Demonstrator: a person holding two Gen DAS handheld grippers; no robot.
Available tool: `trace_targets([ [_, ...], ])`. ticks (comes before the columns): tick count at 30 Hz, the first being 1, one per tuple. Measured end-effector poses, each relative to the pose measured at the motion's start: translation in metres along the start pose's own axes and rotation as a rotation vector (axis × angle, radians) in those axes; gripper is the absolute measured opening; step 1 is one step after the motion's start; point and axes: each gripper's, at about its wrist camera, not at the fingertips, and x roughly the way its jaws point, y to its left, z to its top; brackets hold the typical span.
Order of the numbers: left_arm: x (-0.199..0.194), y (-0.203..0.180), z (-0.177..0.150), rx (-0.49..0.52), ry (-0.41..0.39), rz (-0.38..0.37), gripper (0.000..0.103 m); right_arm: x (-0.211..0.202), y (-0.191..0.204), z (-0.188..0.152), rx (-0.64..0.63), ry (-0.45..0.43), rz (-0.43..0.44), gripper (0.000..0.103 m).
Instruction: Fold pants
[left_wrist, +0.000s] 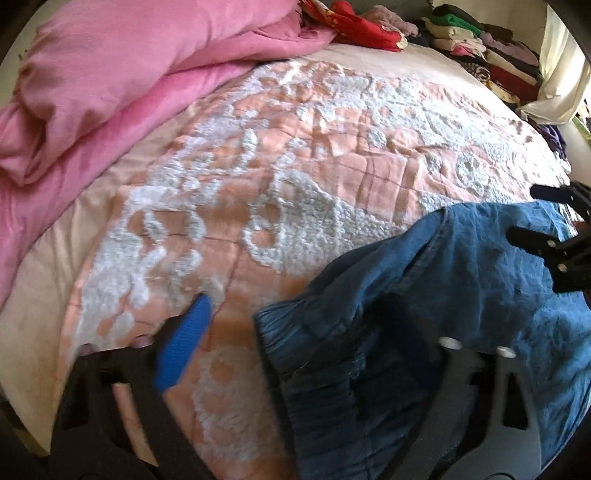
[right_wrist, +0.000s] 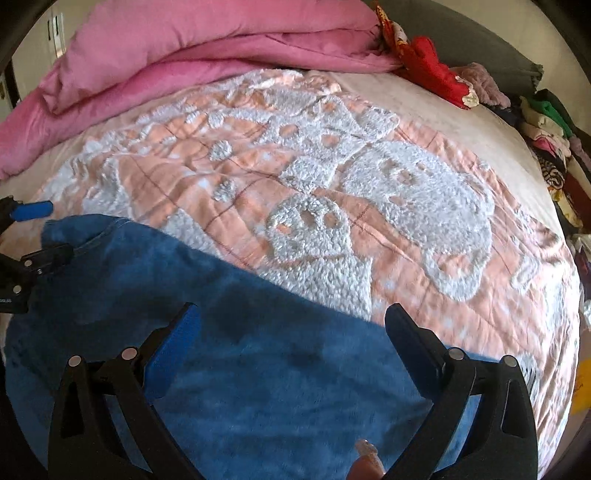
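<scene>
Blue denim pants (left_wrist: 424, 306) lie bunched on the bed, elastic waistband toward the left wrist camera; they also fill the lower part of the right wrist view (right_wrist: 240, 350). My left gripper (left_wrist: 314, 325) is open: its blue-padded left finger (left_wrist: 183, 347) rests on the bedspread, its right finger is draped by the denim. It shows at the left edge of the right wrist view (right_wrist: 37, 232). My right gripper (right_wrist: 291, 332) is open and empty just above the denim; it shows at the right edge of the left wrist view (left_wrist: 554, 225).
The peach bedspread (right_wrist: 369, 184) with fluffy white patterns covers the bed. A folded pink duvet (left_wrist: 110, 85) lies along the far left. Red cloth (right_wrist: 436, 74) and stacks of folded clothes (left_wrist: 491, 51) sit at the far right.
</scene>
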Motion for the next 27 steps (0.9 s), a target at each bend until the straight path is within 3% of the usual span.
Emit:
trace_targets([
  [1,0.003,-0.002,0.000,0.007,0.002,-0.017,0.054,0.003,0.000,0.002,-0.009,0.005,0.006,0.099],
  [3,0.006,-0.005,-0.002,0.023,-0.003,-0.031,0.047,0.007,0.005,0.006,-0.050,0.005,0.012,0.099],
  [4,0.005,-0.007,-0.002,0.036,-0.018,-0.011,0.034,0.008,0.008,0.008,-0.075,0.008,0.014,0.099],
  [13,-0.045,-0.003,-0.012,0.030,-0.150,-0.086,0.028,0.018,0.028,0.013,-0.241,0.021,0.028,0.097],
  [15,-0.054,-0.006,-0.016,0.033,-0.167,-0.103,0.028,0.020,0.031,0.013,-0.254,0.031,0.043,0.085],
  [17,-0.060,-0.008,-0.020,0.032,-0.178,-0.124,0.028,0.018,0.036,0.010,-0.256,0.029,0.092,0.054],
  [18,-0.062,-0.009,-0.020,0.035,-0.181,-0.123,0.028,0.016,0.040,0.009,-0.263,0.023,0.108,0.048],
  [20,-0.065,-0.011,-0.023,0.042,-0.188,-0.113,0.028,0.005,0.047,0.005,-0.267,-0.007,0.121,0.023],
  [23,-0.071,-0.010,-0.030,0.044,-0.200,-0.102,0.028,-0.018,0.048,-0.005,-0.226,-0.064,0.125,0.010],
  [27,-0.080,-0.008,-0.037,0.033,-0.205,-0.125,0.028,-0.056,0.042,-0.022,-0.160,-0.137,0.147,0.009],
])
